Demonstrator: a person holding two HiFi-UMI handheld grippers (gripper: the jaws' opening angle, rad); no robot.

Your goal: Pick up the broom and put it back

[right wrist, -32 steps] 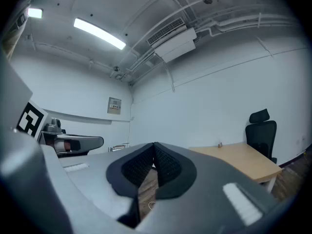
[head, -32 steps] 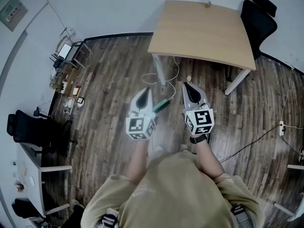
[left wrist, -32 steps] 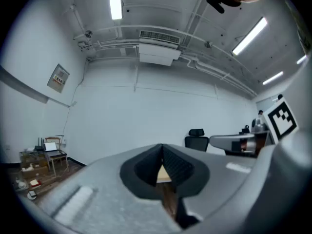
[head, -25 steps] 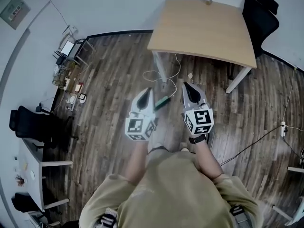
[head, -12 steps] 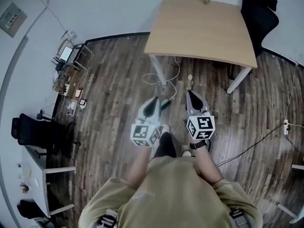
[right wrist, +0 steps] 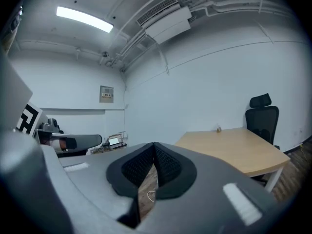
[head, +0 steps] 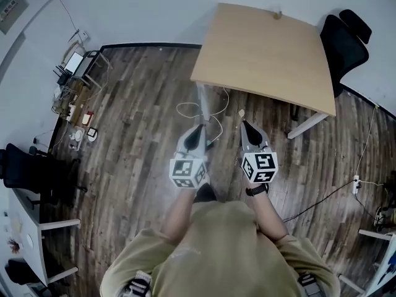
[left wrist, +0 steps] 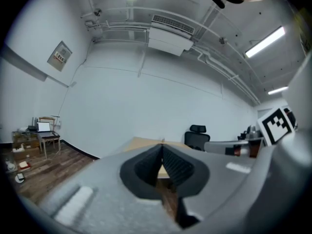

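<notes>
Left gripper [head: 198, 129]: jaws pressed together at the tips with nothing between them. It is held level over the wood floor [head: 136, 141], its tip toward the table.
Right gripper [head: 244, 124]: jaws closed tight too, and empty. It is beside the left one and apart from it.
Broom: no view shows it clearly. Only a small dark-greenish piece [head: 211, 143] shows just beside the left gripper's tip, and I cannot tell whether it belongs to the broom.
Table [head: 266, 48]: light wooden top on white legs, ahead of both grippers. One small object [head: 278, 15] sits at its far edge, too small to name.
Cable [head: 185, 110]: white, looped on the floor by the near table leg.
Office chair [head: 344, 45]: black, at the table's right end.
Rack [head: 102, 64]: by the left wall, with a laptop [head: 74, 62] on top — the small clutter on the floor beside it is too small to make out.
</notes>
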